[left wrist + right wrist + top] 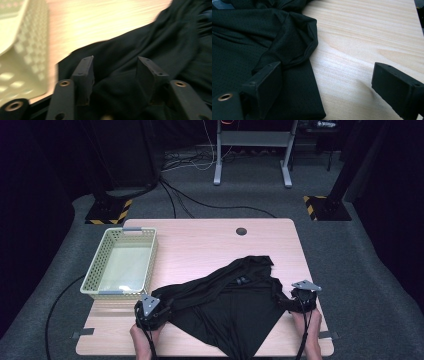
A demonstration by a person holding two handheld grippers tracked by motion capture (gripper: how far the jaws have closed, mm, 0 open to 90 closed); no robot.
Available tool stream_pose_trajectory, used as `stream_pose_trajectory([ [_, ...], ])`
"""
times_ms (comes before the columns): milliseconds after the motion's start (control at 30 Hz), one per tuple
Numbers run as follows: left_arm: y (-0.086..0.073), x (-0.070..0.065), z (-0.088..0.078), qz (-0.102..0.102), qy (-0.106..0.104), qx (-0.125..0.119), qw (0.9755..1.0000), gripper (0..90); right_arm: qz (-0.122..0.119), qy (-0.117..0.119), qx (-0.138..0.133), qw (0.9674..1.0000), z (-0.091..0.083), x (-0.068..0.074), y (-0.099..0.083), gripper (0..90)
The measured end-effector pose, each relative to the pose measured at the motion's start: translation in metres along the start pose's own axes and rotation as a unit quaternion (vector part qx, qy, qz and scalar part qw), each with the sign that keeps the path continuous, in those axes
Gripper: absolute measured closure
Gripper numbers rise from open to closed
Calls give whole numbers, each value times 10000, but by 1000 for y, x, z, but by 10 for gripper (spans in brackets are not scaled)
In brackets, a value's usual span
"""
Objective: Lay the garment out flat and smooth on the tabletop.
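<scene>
Black mesh fabric, a garment [227, 307] crumpled and partly spread, covers the near half of the wooden table [200, 240], its lowest point reaching the near edge and a bunched fold running up toward the middle. At the garment's left corner, by the table's near-left edge, the left gripper [150, 309] sits against the cloth; the left gripper view shows its two black jaws parted about halfway with dark fabric lying between and beneath them, the pads not pressing on it. At the garment's right corner, near the table's right edge, the right gripper [301, 297] stands with its jaws spread wide: in the right gripper view one jaw rests over the folded hem of the cloth [287, 50] while the other hangs above bare wood, well apart from it. A pale green perforated basket [95, 270] stands on the table's left side, just beyond the left gripper.
</scene>
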State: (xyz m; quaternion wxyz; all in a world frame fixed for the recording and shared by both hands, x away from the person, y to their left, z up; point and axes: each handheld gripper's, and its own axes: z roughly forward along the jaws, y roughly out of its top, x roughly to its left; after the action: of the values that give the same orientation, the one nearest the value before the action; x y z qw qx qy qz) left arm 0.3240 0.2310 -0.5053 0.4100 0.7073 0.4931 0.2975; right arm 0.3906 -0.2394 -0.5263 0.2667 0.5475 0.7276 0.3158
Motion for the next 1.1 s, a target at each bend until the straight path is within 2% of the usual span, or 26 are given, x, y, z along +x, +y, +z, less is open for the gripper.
stream_pose_trajectory([
  [67,2,-11,2,69,-147,-54,9999,429,-48,-13,-21,10000,-1,1,0,104],
  [200,2,-35,17,485,-466,195,9975,417,-132,13,-95,9999,-2,3,0,147],
  [267,3,-43,25,663,-541,273,9960,424,-9,227,-390,9990,-6,3,0,167],
  [333,5,-48,34,812,-536,412,9944,442,-97,297,-595,9977,-9,10,9,209],
  [467,6,-48,52,833,-594,714,9922,490,-364,591,-851,9940,-4,38,40,323],
  [500,6,-48,52,833,-594,714,9922,511,-364,591,-851,9940,-4,38,40,323],
  [533,7,-47,53,868,-588,686,9921,511,-406,686,-826,9934,2,45,48,346],
  [567,8,-46,54,855,-558,658,9926,552,-466,819,-813,9922,17,56,64,413],
  [600,8,-45,55,860,-521,707,9924,552,-466,819,-813,9922,17,56,64,413],
  [667,9,-44,56,833,-558,750,9921,604,-470,930,-676,9923,35,64,77,458],
  [700,9,-43,57,865,-554,764,9918,640,-424,972,-437,9934,54,69,87,473],
  [733,9,-43,57,865,-554,764,9918,661,-424,972,-437,9934,54,69,87,473],
  [767,9,-43,57,867,-565,770,9917,661,-381,948,-339,9942,63,71,90,496],
  [833,9,-43,57,859,-574,769,9917,699,-242,1097,-155,9936,77,72,95,513],
  [900,9,-43,58,858,-573,777,9916,726,-229,1105,-90,9936,85,74,97,564],
  [933,9,-43,57,839,-567,772,9919,736,-231,1125,-81,9933,87,76,98,618],
  [1000,9,-42,57,792,-571,758,9923,775,-257,1038,-127,9942,89,80,97,810],
  [1033,9,-41,57,765,-574,755,9925,775,-257,1038,-127,9942,89,80,97,810],
  [1100,9,-39,56,719,-595,709,9931,805,-280,980,-204,9946,87,81,95,876],
])
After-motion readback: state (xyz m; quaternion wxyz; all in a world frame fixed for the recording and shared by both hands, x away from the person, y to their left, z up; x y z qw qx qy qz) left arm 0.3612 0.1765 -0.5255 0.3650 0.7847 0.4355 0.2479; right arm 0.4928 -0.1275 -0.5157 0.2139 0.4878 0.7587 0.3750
